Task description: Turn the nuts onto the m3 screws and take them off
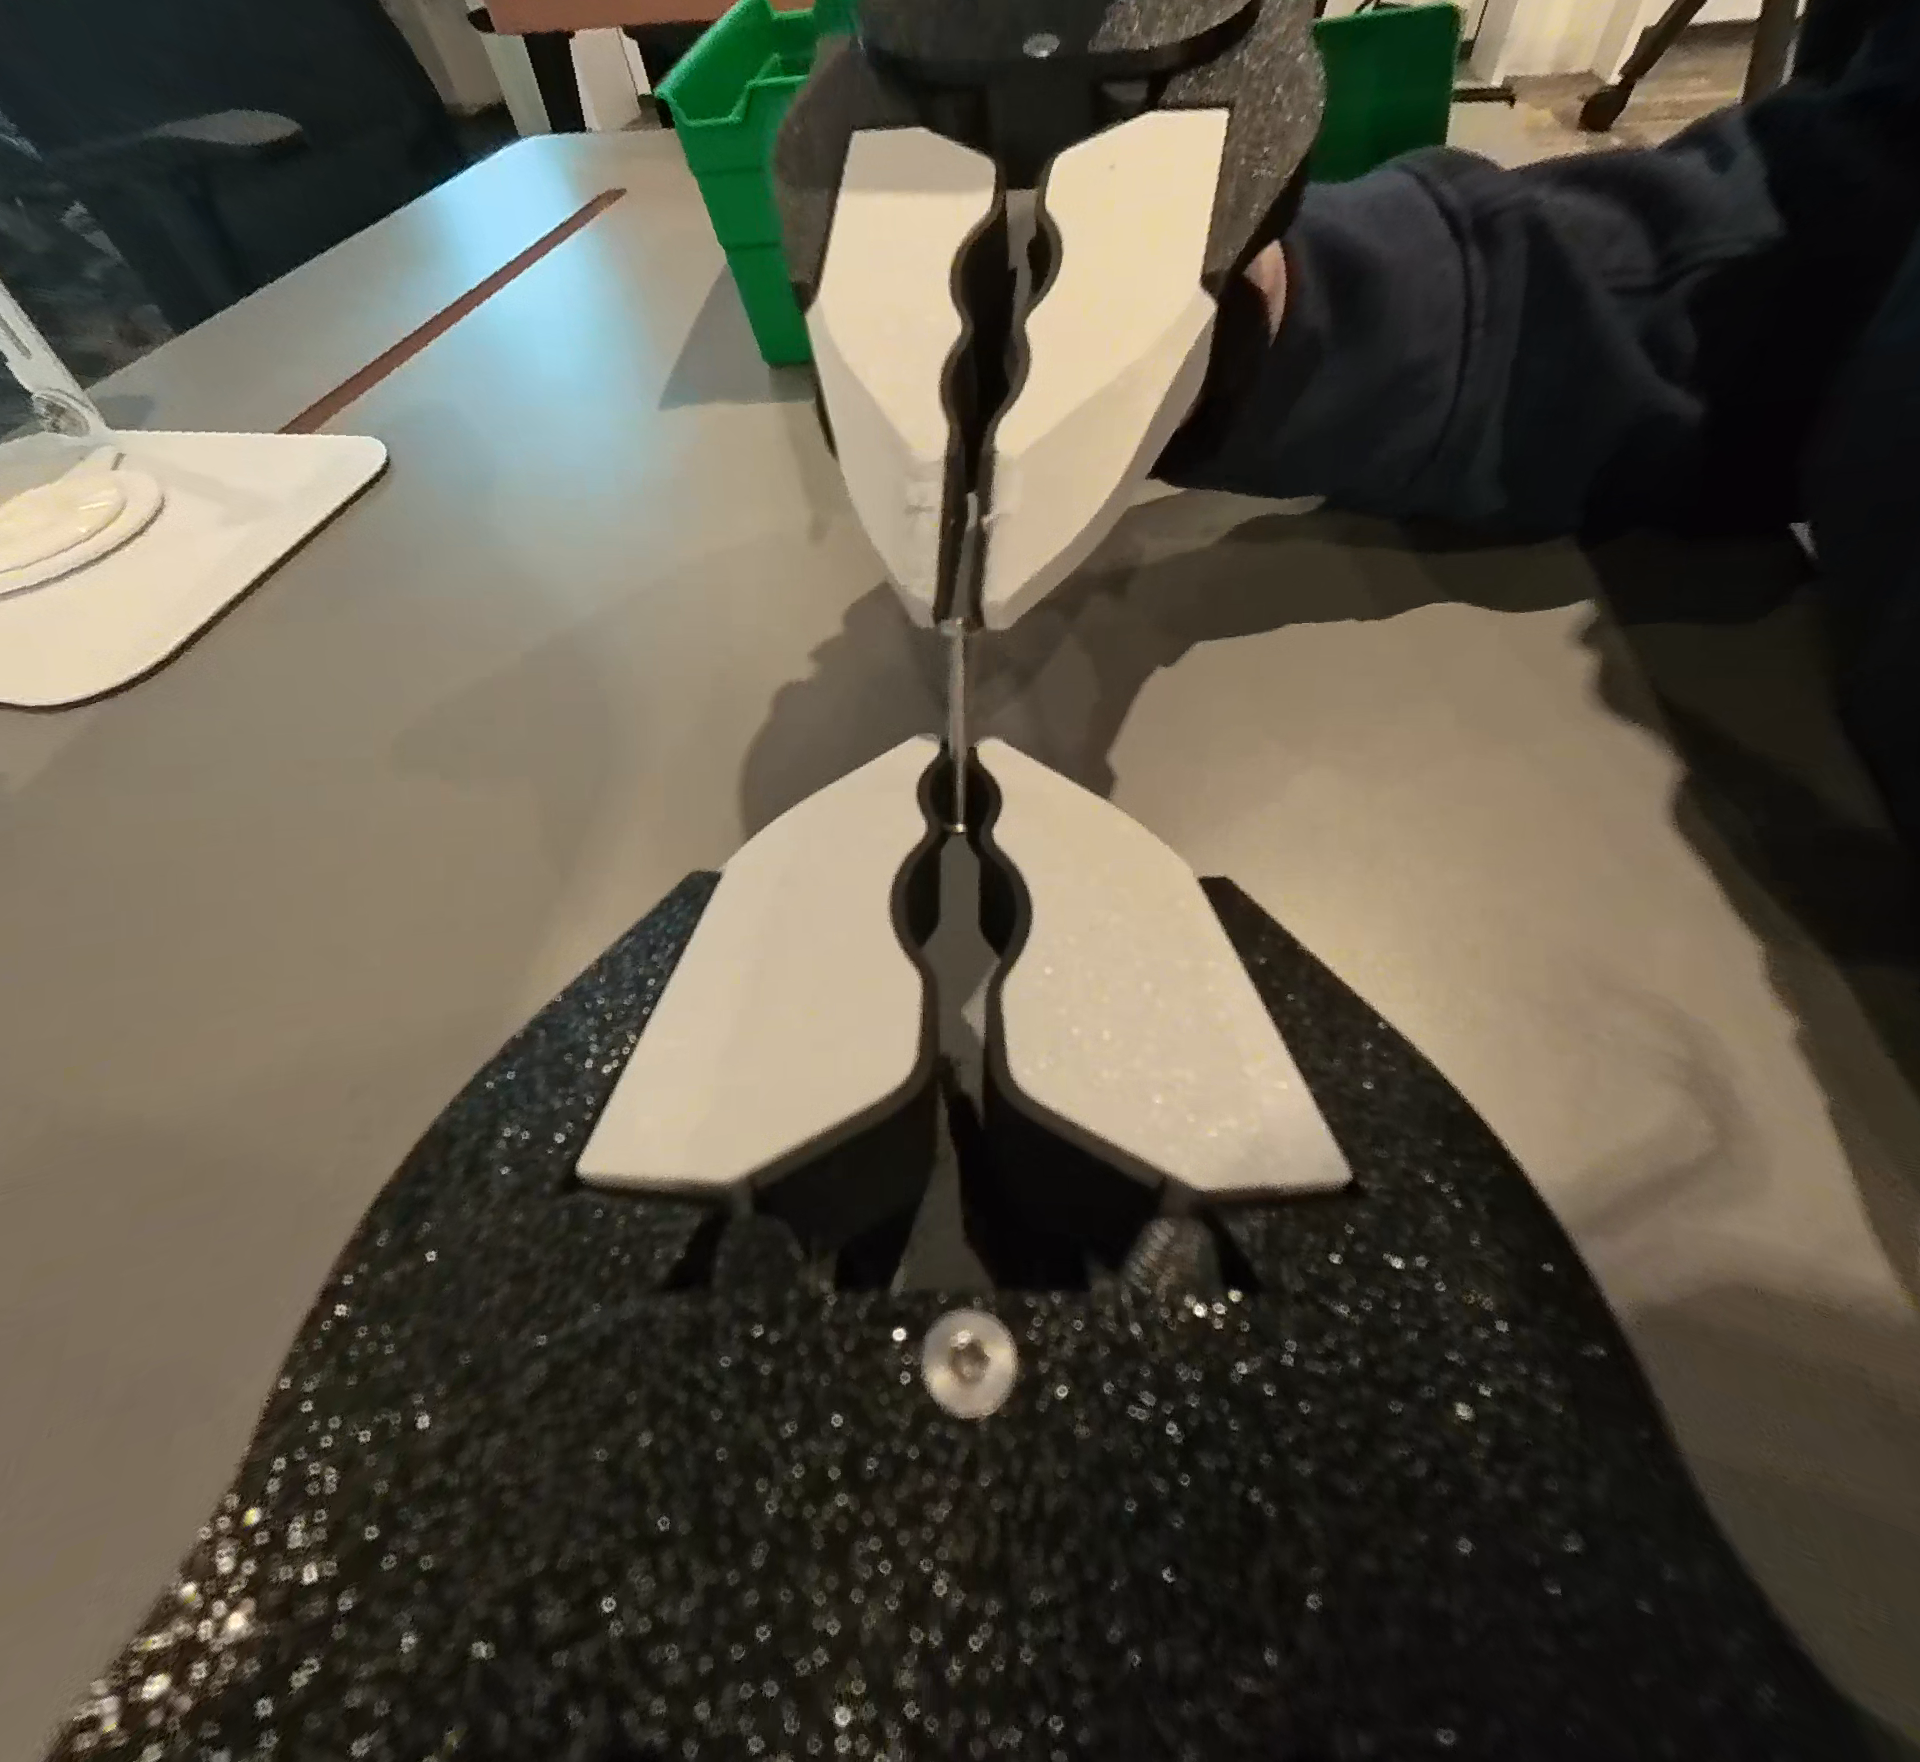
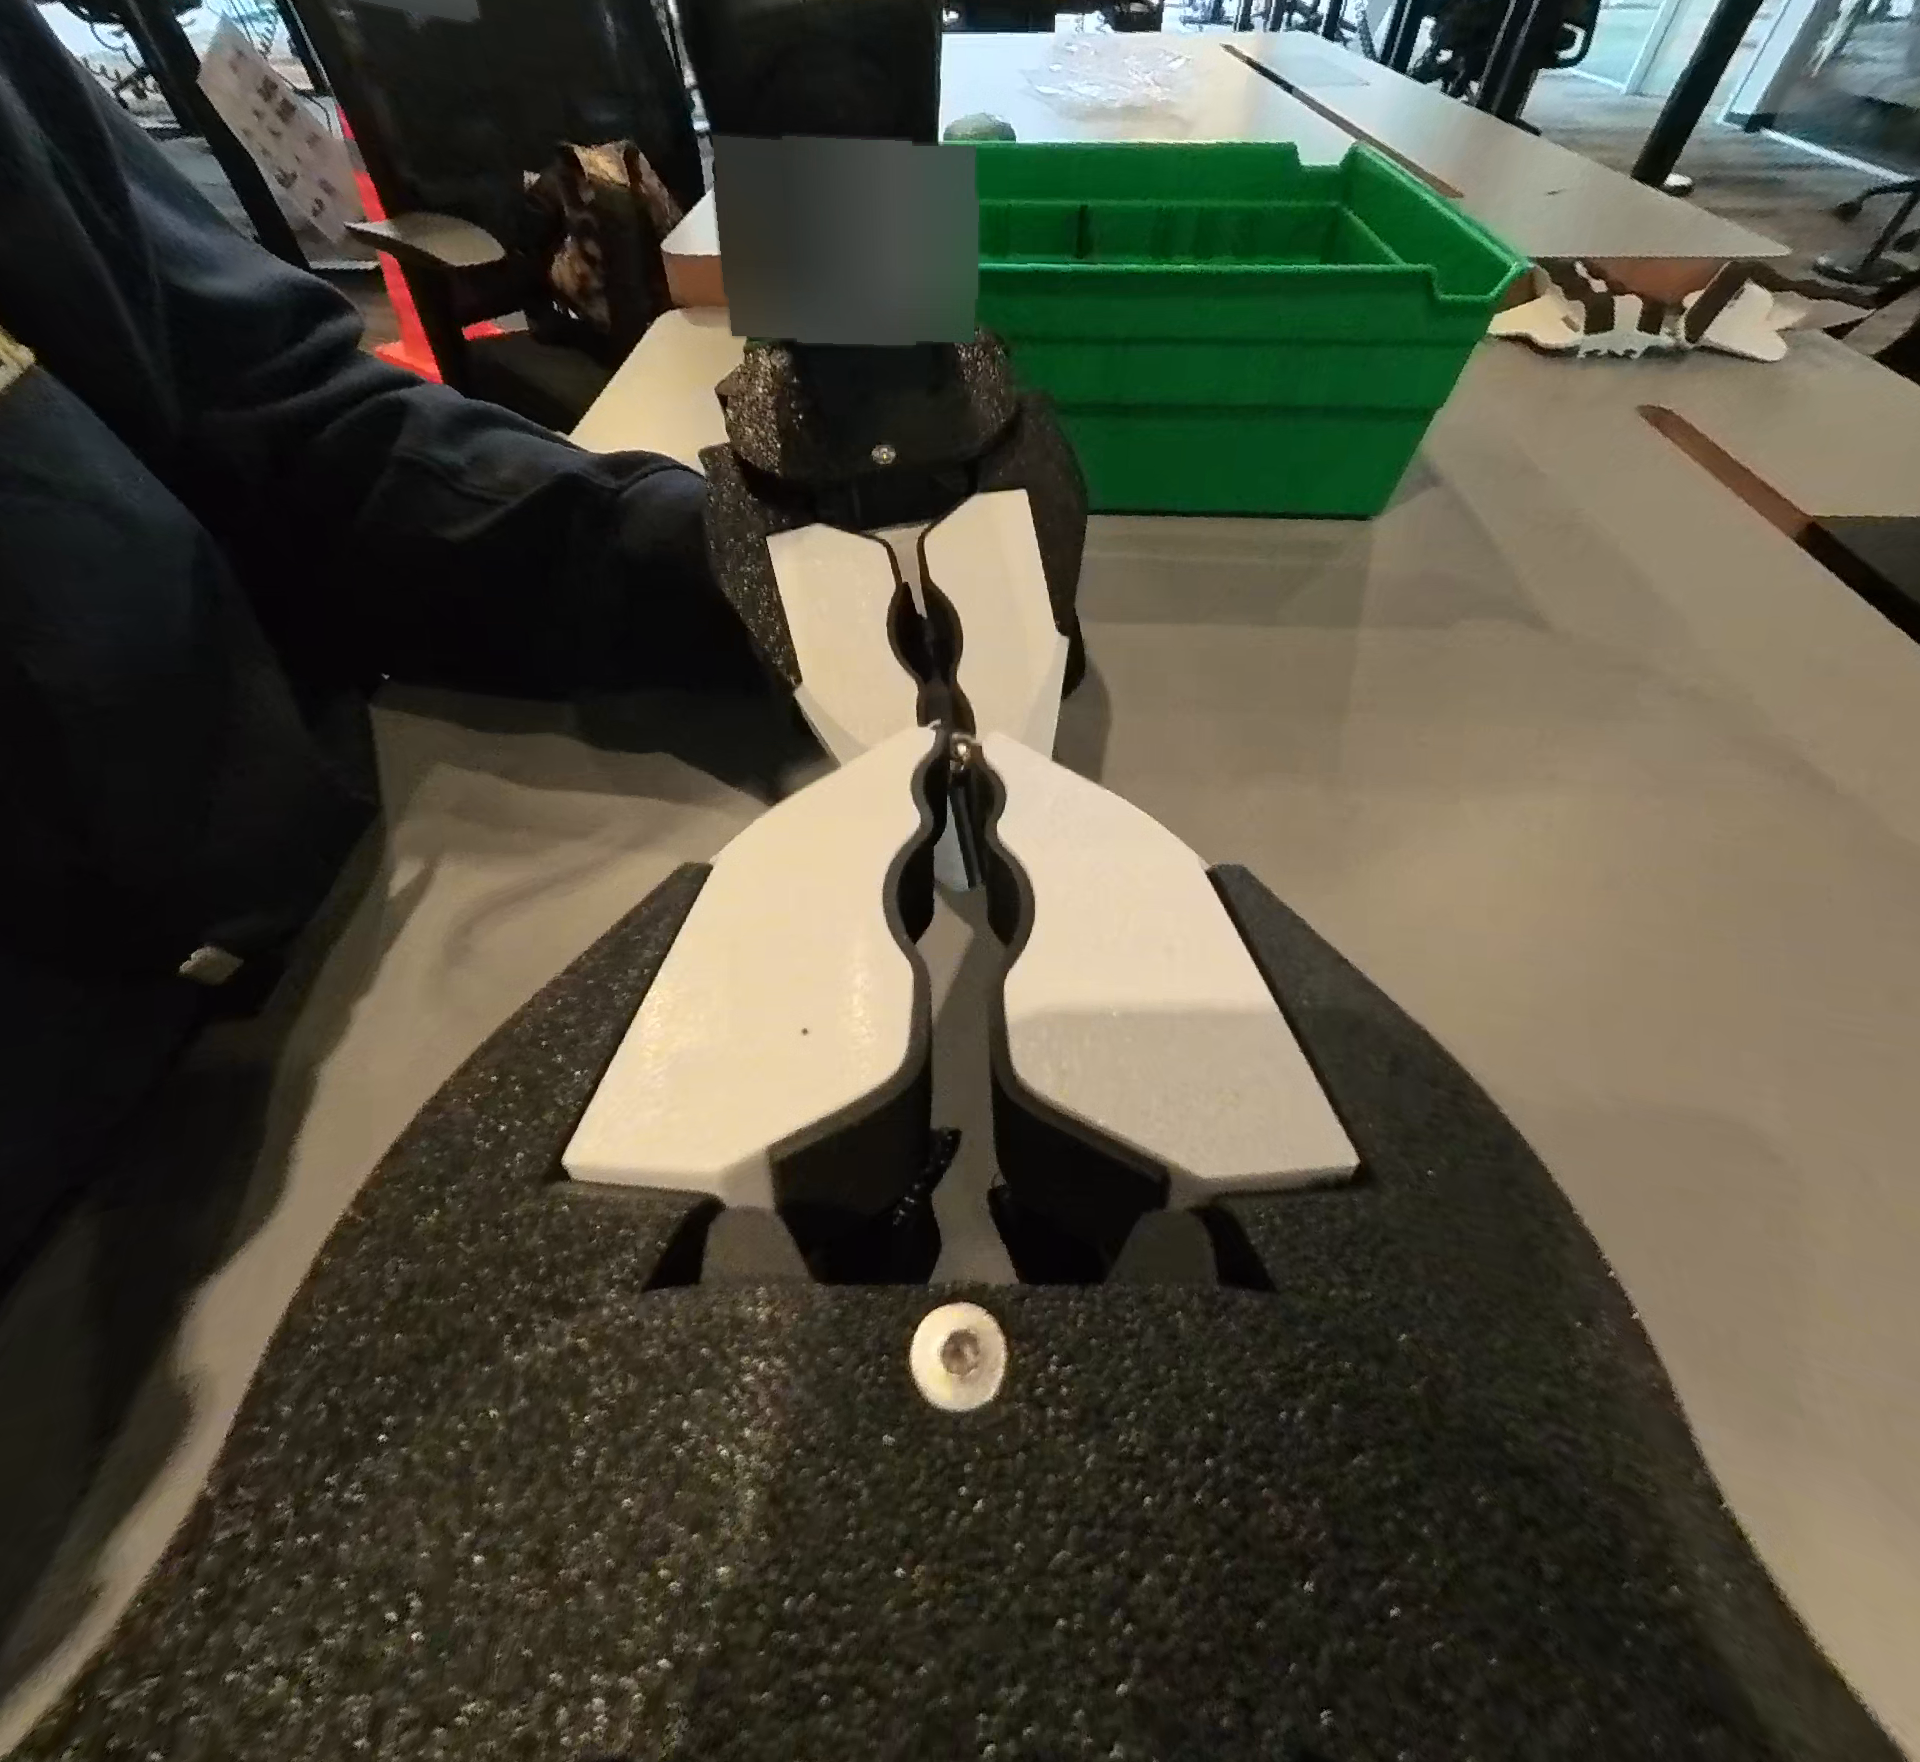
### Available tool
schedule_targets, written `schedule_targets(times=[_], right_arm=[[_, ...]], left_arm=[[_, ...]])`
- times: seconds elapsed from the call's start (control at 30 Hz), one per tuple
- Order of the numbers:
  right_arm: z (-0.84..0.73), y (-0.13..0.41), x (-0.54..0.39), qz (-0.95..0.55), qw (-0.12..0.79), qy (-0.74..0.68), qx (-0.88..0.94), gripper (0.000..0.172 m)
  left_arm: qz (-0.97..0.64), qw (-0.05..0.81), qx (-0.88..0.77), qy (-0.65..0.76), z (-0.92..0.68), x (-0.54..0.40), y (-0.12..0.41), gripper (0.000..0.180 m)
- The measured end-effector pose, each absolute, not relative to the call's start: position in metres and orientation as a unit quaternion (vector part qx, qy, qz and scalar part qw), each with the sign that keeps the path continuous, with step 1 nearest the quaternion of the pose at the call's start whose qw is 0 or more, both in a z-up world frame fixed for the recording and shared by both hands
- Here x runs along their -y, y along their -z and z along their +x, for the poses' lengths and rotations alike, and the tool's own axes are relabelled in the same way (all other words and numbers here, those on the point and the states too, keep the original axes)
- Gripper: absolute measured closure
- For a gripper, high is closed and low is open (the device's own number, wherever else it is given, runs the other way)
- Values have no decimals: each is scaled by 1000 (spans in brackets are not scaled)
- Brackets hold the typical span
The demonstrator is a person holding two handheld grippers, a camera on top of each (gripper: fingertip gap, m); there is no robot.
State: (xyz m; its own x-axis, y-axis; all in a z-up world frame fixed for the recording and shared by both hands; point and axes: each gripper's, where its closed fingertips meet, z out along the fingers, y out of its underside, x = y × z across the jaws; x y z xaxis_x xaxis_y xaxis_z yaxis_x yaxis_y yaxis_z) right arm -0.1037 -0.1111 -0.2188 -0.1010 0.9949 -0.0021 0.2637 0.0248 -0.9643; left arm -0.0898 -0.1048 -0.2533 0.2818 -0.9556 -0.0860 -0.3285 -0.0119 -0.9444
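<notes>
Screw: thin silver screw (image 1: 957,684) spans the gap between the two tongs, above the desk, tip to tip.
Nut: small silver nut (image 2: 964,750) sits at the right tongs' tips.
Left tongs: left tongs (image 1: 957,756) closed on the screw's near end, pads pressing it.
Right tongs: right tongs (image 2: 958,744) closed on the nut.
Desk: grey desk (image 1: 416,777) beneath.
Surroundings: green bin (image 2: 1247,341) far side; white mat (image 1: 156,559) left.
</notes>
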Motion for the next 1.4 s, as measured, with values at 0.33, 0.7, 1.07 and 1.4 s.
schedule_targets(times=[0.33, 0.7, 1.07, 1.4], right_arm=[[-100, 223, 110, -536, 401, -433, 603, 168], [-104, 206, 107, -518, 449, -463, 562, 162], [-88, 218, 63, -584, 481, -445, 480, 167], [-78, 226, 31, -605, 574, -340, 435, 169]], left_arm=[[-642, 478, -512, 311, -88, 104, 258, 180], [-629, 505, -452, 381, -93, 100, 236, 180], [-655, 578, -351, 339, -122, 71, 222, 180], [-637, 678, -248, 270, -169, 55, 191, 179]])
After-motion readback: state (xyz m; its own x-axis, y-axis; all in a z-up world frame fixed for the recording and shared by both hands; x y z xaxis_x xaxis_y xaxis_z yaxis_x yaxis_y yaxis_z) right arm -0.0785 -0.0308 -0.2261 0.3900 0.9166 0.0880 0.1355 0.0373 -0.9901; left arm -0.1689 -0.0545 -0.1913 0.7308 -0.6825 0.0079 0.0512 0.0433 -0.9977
